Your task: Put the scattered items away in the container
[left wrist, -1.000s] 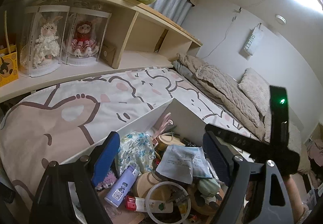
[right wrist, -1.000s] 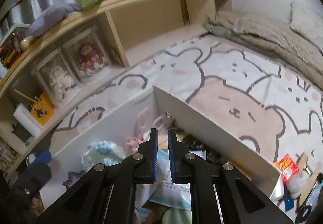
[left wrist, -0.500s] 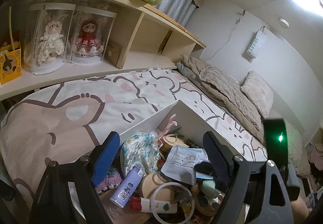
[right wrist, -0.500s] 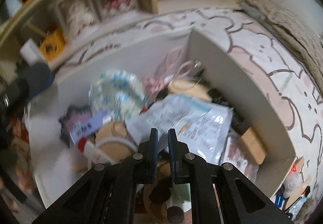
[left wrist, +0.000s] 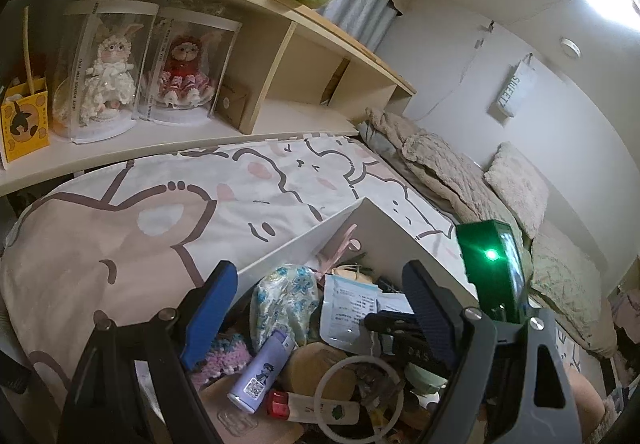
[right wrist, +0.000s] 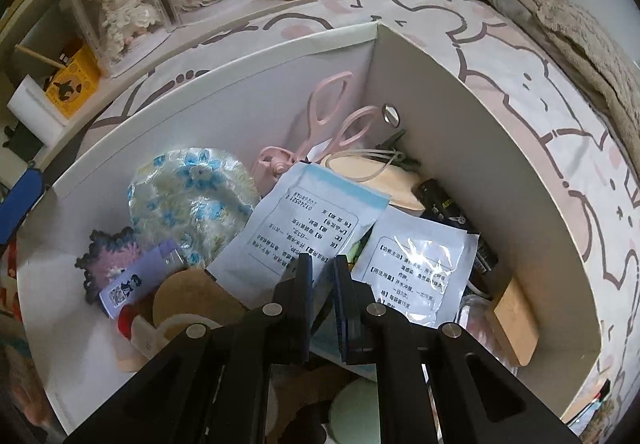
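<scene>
Right gripper (right wrist: 323,278) jaws nearly shut, empty, over the white box (right wrist: 460,91); left gripper (left wrist: 320,304) jaws wide, empty. Box already crammed: sachets (right wrist: 316,224), pink scissors (right wrist: 332,111), purple bottle (right wrist: 140,280). Task looks nearly done; any leftovers outside cannot be made out.

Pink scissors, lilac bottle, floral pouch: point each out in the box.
pink scissors (right wrist: 326,105), right wrist view, upper handle loop.
lilac bottle (left wrist: 262,374), left wrist view, mid-body.
floral pouch (right wrist: 192,199), right wrist view, centre of the fabric.

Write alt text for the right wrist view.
The right gripper, jaws nearly shut and empty, points down into a white box on a bed, crowded with two printed sachets, pink scissors, a floral pouch and a lilac tube.
</scene>
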`<state>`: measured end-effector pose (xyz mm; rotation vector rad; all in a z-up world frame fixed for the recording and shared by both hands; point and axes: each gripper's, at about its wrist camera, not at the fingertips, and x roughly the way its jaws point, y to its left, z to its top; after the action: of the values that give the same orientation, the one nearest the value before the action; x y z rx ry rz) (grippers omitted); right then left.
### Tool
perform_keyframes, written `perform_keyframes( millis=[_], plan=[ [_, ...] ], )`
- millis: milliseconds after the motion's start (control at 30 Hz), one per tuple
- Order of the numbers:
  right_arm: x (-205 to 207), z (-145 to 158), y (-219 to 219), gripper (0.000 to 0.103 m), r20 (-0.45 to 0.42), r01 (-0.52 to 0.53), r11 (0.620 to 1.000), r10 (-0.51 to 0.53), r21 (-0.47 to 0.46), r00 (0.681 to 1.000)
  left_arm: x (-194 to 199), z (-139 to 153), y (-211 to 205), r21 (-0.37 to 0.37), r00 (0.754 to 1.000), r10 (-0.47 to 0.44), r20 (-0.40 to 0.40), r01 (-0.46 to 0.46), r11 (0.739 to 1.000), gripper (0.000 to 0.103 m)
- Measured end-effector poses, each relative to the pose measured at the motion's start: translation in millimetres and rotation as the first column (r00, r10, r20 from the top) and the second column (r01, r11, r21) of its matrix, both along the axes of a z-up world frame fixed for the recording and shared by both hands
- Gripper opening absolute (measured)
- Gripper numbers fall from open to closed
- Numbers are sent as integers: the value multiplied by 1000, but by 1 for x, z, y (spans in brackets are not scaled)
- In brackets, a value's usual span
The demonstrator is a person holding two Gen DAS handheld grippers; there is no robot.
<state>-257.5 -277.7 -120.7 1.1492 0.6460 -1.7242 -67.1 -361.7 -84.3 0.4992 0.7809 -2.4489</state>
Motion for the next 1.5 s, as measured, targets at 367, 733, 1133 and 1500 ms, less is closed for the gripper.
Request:
perform_keyframes(
  millis=[367, 733, 1133, 1500],
  plan=[
    [-3, 26, 24, 11, 16, 30, 993, -29, -118, 999, -4, 1, 6, -27, 1000, -8, 19, 8, 1000, 85],
    [3, 44, 63, 11, 41, 83, 968, -75, -237, 996, -10, 4, 15, -90, 997, -9, 74, 16, 996, 92],
    [15, 60, 93, 11, -46, 100, 941, -122, -324, 991, -17, 5, 27, -135, 991, -31, 131, 49, 990, 103],
    [15, 60, 113, 11, -55, 155, 921, -187, -358, 981, -16, 7, 30, -170, 986, -8, 166, 37, 985, 103]
  ],
)
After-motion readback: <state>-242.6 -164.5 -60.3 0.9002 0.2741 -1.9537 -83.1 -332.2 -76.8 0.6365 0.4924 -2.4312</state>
